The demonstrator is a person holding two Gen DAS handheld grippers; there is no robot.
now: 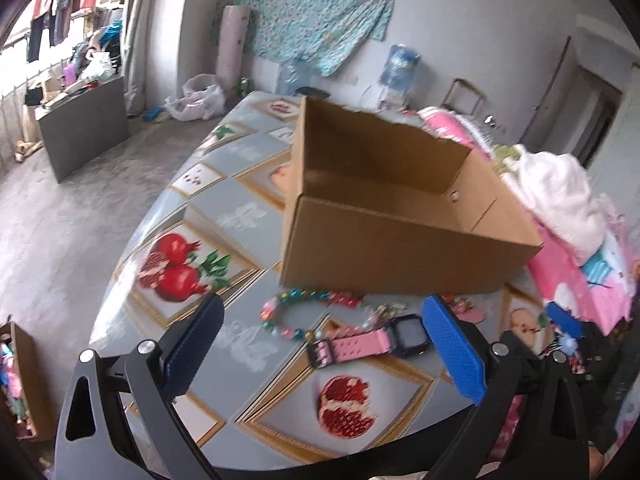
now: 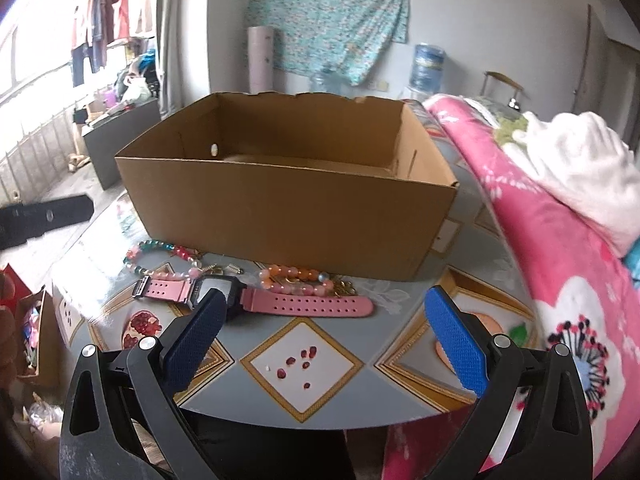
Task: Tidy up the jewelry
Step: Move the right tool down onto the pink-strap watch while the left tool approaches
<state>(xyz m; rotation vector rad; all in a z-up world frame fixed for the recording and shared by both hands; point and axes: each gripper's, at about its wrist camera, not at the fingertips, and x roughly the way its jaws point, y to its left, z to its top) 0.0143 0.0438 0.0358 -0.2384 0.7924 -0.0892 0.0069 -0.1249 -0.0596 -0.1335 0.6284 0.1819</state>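
The left tool (image 1: 322,316), with its two blue bumpy fingers, is wide open and holds nothing. It hangs over the bench (image 1: 248,208), which has a shiny grey cover with red fruit pictures. Right past the tool's tips lies the pink watch with a dark square face (image 1: 404,338), flat on the bench and close to the right finger. Just beyond the watch is a loop of bright pink and green beads (image 1: 280,310), near the foot of the big brown cardboard box (image 1: 400,256). The box is open on top and stands right behind the beads.

The right tool (image 2: 322,308) is wide open too, and empty. The watch (image 2: 304,304) lies just past its left finger, which hides part of the dark face. One pink strap runs across the gap between the fingers. Behind the strap, a string of orange and pink beads (image 2: 296,278) lies beside a bit of gold chain (image 2: 346,288), against the front of the box (image 2: 288,224). A pink flowery blanket (image 2: 568,280) is piled up on the right, with a white fluffy cloth (image 2: 580,168) on top.
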